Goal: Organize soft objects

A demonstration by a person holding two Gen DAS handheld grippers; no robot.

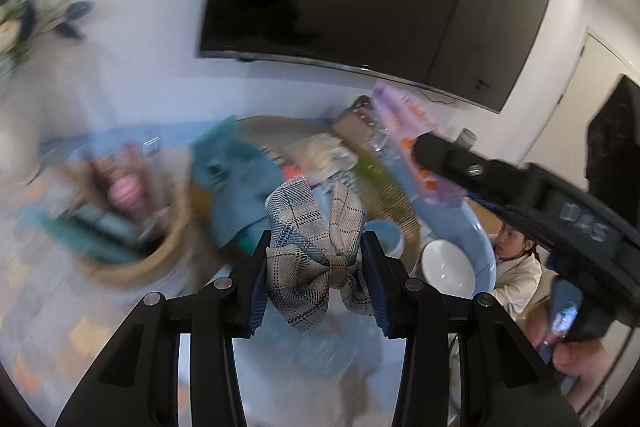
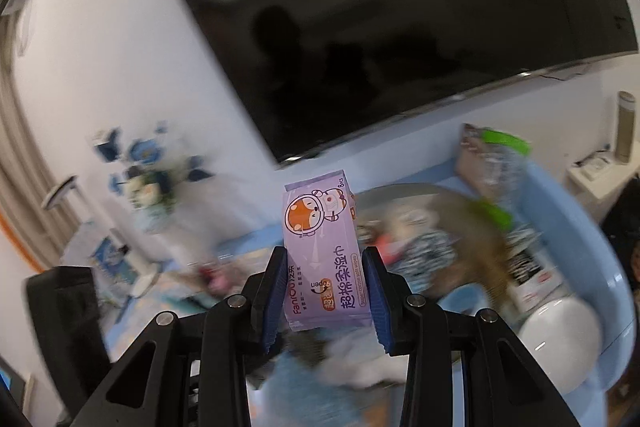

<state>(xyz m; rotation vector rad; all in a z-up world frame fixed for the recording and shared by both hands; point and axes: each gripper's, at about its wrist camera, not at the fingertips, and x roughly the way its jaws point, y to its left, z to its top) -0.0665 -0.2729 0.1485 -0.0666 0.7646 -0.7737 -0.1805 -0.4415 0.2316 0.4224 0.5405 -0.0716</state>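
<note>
Both loads are mid-carry, the left gripper [image 1: 316, 267] clamping a plaid cloth [image 1: 316, 247] and the right gripper [image 2: 325, 291] clamping a purple wipes pack [image 2: 320, 247], so next probably comes choosing a drop spot.

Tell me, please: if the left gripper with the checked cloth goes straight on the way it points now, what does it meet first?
Probably the blurred blue plush lying just beyond the checked cloth that the left gripper holds, in the clutter on the blue table. Motion blur leaves depth unclear, so the small blue bowl could come first.
</note>
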